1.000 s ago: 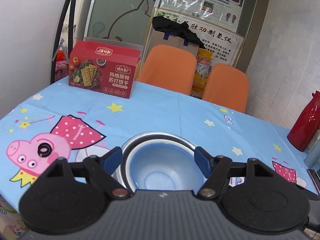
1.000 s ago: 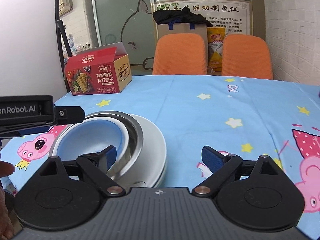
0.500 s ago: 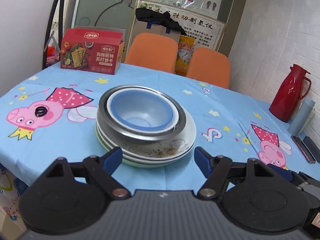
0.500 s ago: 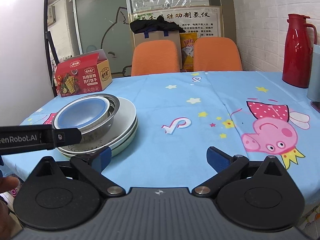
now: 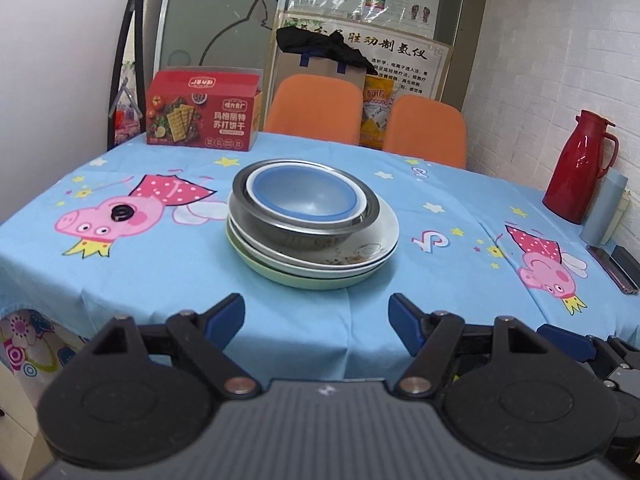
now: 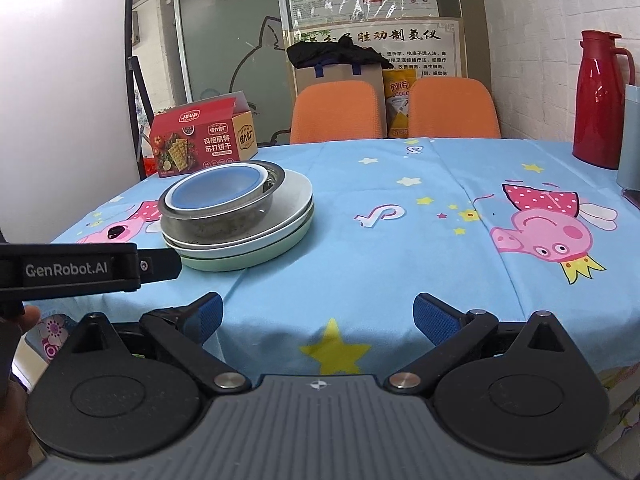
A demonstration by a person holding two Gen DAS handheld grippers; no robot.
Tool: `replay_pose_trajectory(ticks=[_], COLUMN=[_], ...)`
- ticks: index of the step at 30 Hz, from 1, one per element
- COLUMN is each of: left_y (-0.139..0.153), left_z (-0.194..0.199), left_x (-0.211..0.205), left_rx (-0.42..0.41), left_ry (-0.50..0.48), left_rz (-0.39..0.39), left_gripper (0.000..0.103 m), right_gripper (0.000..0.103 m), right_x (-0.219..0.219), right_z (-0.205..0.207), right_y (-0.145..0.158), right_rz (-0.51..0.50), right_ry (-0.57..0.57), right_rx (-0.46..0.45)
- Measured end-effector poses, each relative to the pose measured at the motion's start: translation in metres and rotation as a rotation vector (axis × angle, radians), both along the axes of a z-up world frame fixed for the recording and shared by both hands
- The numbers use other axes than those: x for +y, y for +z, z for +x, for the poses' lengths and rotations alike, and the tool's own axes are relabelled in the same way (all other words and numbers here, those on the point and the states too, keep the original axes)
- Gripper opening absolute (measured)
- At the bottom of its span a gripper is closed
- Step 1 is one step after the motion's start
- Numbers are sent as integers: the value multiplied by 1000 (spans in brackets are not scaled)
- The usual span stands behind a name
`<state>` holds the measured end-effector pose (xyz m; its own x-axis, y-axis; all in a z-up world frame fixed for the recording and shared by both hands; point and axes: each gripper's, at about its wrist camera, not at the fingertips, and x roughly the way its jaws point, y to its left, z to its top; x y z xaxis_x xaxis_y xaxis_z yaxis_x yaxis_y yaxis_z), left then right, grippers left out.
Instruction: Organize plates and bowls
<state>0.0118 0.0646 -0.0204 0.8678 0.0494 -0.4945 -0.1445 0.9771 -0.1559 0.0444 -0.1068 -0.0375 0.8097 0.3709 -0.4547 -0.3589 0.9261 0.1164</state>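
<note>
A stack of dishes stands on the table: a blue-rimmed white bowl (image 5: 304, 196) nests in a steel bowl (image 5: 280, 228), which sits on a white plate (image 5: 360, 248) over a green plate (image 5: 296, 278). The stack also shows in the right wrist view, with the blue bowl (image 6: 218, 190), steel bowl (image 6: 216, 220) and green plate (image 6: 248, 258). My left gripper (image 5: 316, 318) is open and empty, off the table's near edge in front of the stack. My right gripper (image 6: 318, 316) is open and empty, at the near edge to the right of the stack.
A red cracker box (image 5: 200, 122) stands at the table's far left. A red thermos (image 5: 578, 168) and a grey cup (image 5: 604, 208) stand at the right edge, with dark flat items (image 5: 616, 264) nearby. Two orange chairs (image 5: 316, 108) are behind. A small black ring (image 5: 121, 213) lies on the cloth.
Both grippers have pulled back from the stack toward the table's near edge. The dishes have stayed in place, with the blue bowl left in the steel bowl.
</note>
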Motion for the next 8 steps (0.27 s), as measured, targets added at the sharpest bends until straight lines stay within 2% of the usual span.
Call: replay_pose_trajectory(ticks=[8], left_y=[-1], left_z=[-6], left_x=[-7], left_rx=[-14], left_ry=[-17], left_rz=[32], left_gripper=[71], right_gripper=[103], right_x=[-4], right_z=[-6], right_y=[-5], right_rz=[8], right_ry=[-10], right_rx=[4])
